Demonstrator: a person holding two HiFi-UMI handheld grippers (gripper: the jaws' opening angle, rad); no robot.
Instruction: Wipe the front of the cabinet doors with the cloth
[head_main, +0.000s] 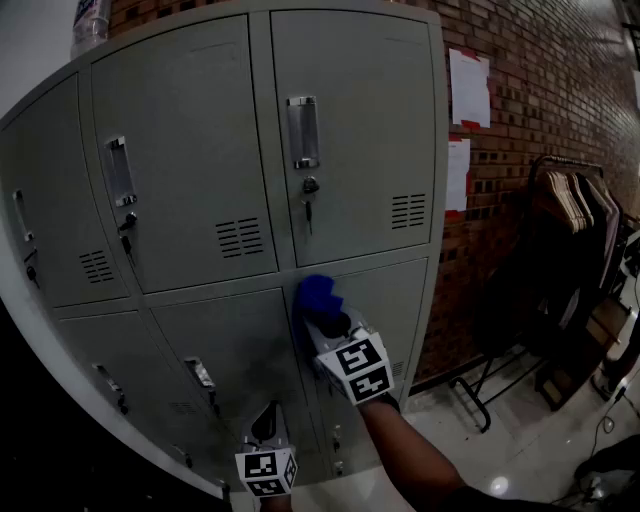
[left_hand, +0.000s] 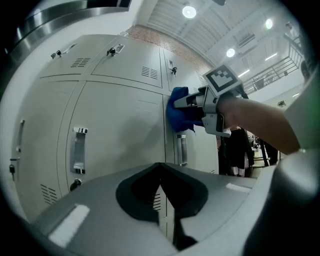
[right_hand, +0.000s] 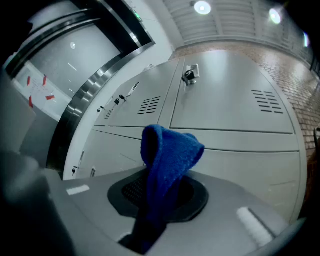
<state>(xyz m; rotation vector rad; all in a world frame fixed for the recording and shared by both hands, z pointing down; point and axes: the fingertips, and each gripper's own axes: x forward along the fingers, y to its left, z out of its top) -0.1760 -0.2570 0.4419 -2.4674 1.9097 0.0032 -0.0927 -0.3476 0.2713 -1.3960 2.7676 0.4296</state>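
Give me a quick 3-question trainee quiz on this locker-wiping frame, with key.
1. What does the right gripper hold? A) a blue cloth B) a spray bottle C) nothing
2. True or false: the left gripper is open around a door handle.
3. Fill in: the cloth is against a cabinet door in the ___ row.
Key: 1 A. 2 false: the left gripper is shut and empty. 3 lower.
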